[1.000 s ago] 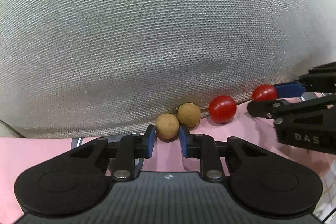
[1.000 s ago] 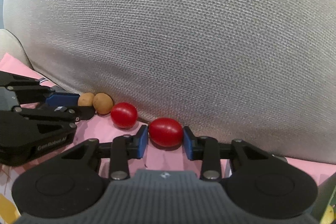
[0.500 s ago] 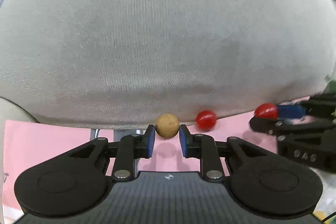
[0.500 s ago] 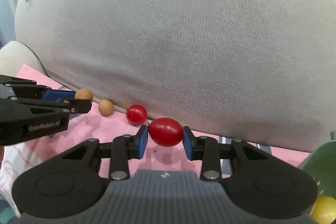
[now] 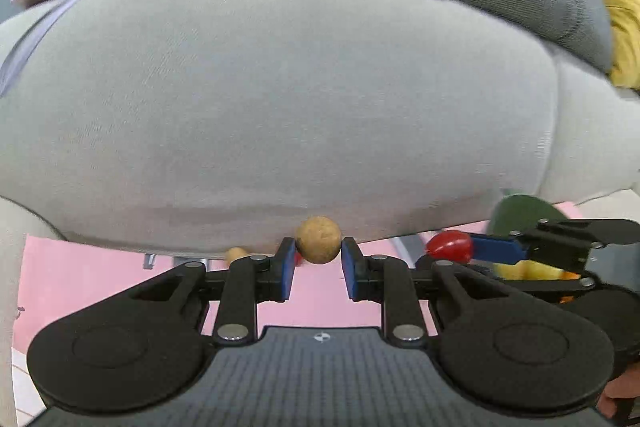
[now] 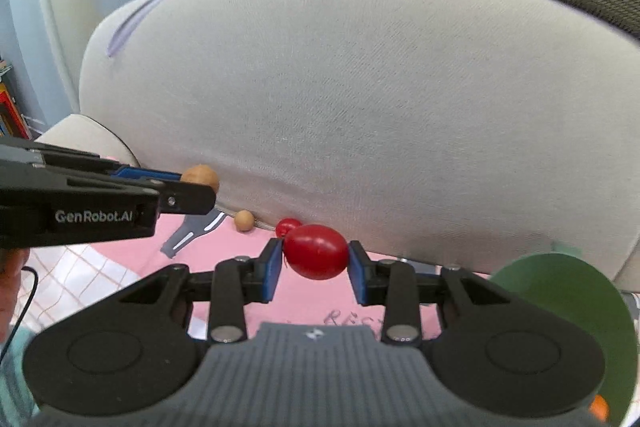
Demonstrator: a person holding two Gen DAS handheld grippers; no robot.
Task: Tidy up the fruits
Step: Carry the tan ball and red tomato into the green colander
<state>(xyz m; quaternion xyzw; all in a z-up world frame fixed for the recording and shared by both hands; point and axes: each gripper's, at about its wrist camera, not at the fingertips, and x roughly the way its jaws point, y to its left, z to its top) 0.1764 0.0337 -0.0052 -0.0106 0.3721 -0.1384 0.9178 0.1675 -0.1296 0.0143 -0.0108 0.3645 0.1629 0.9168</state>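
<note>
Two fruits are being held above a pink cloth (image 6: 316, 301): the left tongs (image 5: 318, 263) are clamping a round tan fruit (image 5: 318, 239), the right tongs (image 6: 316, 267) are clamping a red tomato (image 6: 316, 256). Another tan fruit (image 6: 244, 220) and another tomato (image 6: 288, 225) are lying against a grey cushion (image 6: 360, 107). Nearby is sitting a green bowl (image 6: 568, 291).

i count two brown round fruits: one (image 6: 200, 177) in my left hand-held gripper (image 5: 318, 253), one (image 6: 244, 220) lying on the pink cloth (image 6: 224, 251). two red tomatoes: one (image 6: 316, 256) in my right hand-held gripper (image 6: 316, 259), one (image 6: 289, 225) by the grey cushion (image 6: 360, 107). one green bowl (image 6: 560, 291). two hand-held grippers in all.
</note>
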